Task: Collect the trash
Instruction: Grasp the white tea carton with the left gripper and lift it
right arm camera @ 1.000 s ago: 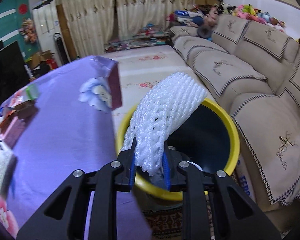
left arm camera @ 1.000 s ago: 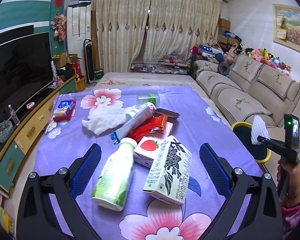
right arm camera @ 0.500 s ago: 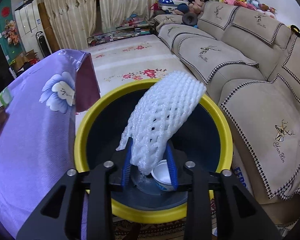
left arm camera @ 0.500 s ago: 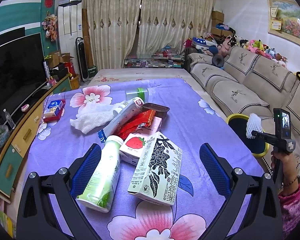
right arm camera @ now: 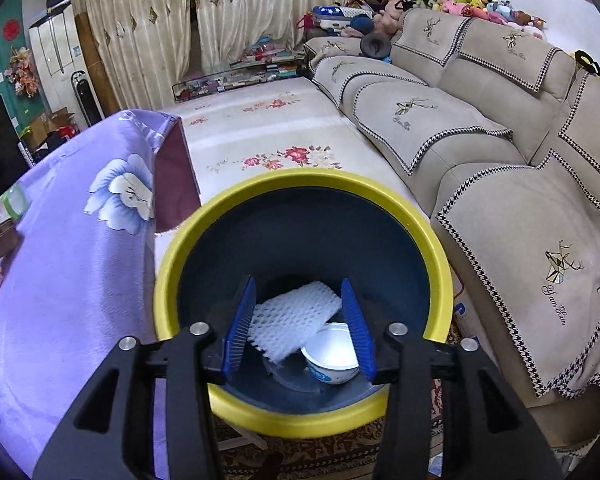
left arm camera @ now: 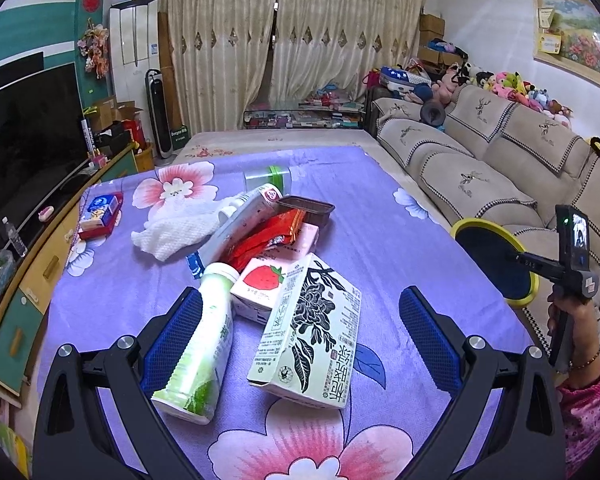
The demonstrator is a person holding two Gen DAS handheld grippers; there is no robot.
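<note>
My right gripper [right arm camera: 298, 280] hangs over the yellow-rimmed dark bin [right arm camera: 300, 178], its jaws opening with nothing pressed between the pads. A white foam net [right arm camera: 296, 312] lies loose at the bin's bottom beside a white cup [right arm camera: 332, 356]. My left gripper [left arm camera: 300, 292] stands wide open above a trash pile on the purple flowered tablecloth [left arm camera: 380, 216]. The pile holds a green-white bottle [left arm camera: 196, 344], a black-patterned carton [left arm camera: 312, 332], a strawberry carton [left arm camera: 260, 284], a red wrapper [left arm camera: 268, 236], a tube [left arm camera: 240, 220] and another white net [left arm camera: 172, 228].
A brown tray [left arm camera: 306, 208], a green-banded clear container [left arm camera: 268, 178] and a blue-red pack [left arm camera: 100, 210] lie further back. The bin [left arm camera: 460, 226] stands off the table's right edge, by a beige sofa [right arm camera: 480, 140]. A person's hand [left arm camera: 568, 320] holds the right gripper. A TV cabinet [left arm camera: 28, 280] runs along the left.
The right gripper's jaws have spread and the foam net has dropped out of them into the bin. The right gripper also moved over the bin's middle. The left gripper edged closer to the pile.
</note>
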